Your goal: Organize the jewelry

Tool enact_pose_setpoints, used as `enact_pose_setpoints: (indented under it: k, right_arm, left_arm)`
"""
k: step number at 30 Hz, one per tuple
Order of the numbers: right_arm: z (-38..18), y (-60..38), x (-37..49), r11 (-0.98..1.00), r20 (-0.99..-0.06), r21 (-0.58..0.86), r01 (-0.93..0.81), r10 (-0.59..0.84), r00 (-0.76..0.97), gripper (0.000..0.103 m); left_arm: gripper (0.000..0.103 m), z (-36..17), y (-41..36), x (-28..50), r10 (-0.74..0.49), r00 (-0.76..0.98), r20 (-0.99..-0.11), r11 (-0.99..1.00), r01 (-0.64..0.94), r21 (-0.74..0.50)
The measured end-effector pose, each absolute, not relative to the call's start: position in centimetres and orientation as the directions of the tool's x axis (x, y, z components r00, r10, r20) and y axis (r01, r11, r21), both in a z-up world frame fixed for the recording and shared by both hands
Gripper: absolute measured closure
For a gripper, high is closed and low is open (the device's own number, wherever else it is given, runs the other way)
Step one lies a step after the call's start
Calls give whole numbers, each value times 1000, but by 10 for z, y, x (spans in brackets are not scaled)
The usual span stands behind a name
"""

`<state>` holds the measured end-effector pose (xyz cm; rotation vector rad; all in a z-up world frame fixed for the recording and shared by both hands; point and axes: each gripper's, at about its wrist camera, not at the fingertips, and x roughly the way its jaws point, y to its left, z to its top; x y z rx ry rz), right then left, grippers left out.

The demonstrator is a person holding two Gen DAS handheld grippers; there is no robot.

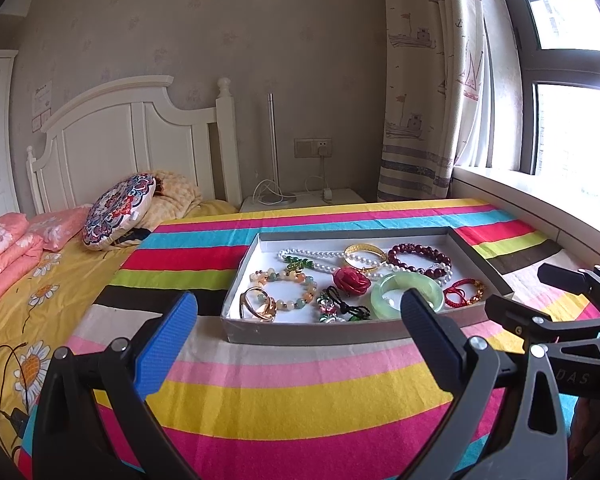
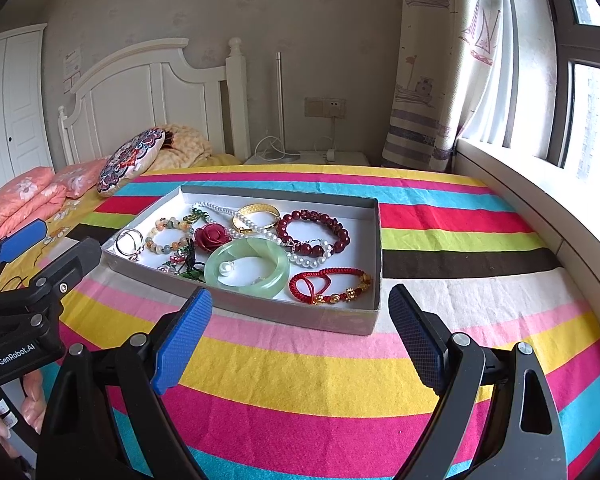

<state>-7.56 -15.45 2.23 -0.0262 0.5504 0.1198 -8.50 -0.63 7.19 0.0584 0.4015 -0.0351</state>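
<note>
A shallow grey tray (image 1: pixel 308 334) (image 2: pixel 320 322) lies on the striped cloth with all the jewelry inside: a jade bangle (image 1: pixel 408 294) (image 2: pixel 247 266), a red rose brooch (image 1: pixel 351 279) (image 2: pixel 211 237), a dark red bead bracelet (image 1: pixel 418 258) (image 2: pixel 313 230), a gold bangle (image 1: pixel 362 254) (image 2: pixel 256 214), a pearl necklace (image 1: pixel 320 260) (image 2: pixel 220 210), a red cord bracelet (image 1: pixel 464 290) (image 2: pixel 332 284), a pastel bead bracelet (image 1: pixel 288 284) (image 2: pixel 168 236) and rings (image 1: pixel 258 304) (image 2: pixel 129 242). My left gripper (image 1: pixel 298 330) and right gripper (image 2: pixel 302 326) hover open before the tray's near wall, holding nothing.
The striped cloth (image 2: pixel 340 380) covers a table beside a bed with a yellow sheet (image 1: pixel 40 280), pink quilts (image 1: pixel 4 252) and a patterned cushion (image 1: pixel 118 210). A window sill (image 2: pixel 540 216) runs along the right. The other gripper shows at each view's edge.
</note>
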Motion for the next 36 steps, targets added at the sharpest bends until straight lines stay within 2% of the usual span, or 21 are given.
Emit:
enact_pose_setpoints:
  k: [29, 36]
  right_arm:
    - [21, -154, -75, 993, -523, 6, -119, 104, 846, 17]
    - [21, -155, -75, 993, -523, 8, -118, 105, 846, 17]
  left_arm:
    - [2, 71, -7, -86, -44, 922, -386, 997, 64, 41]
    - [2, 69, -1, -81, -18, 911, -413, 999, 28, 18]
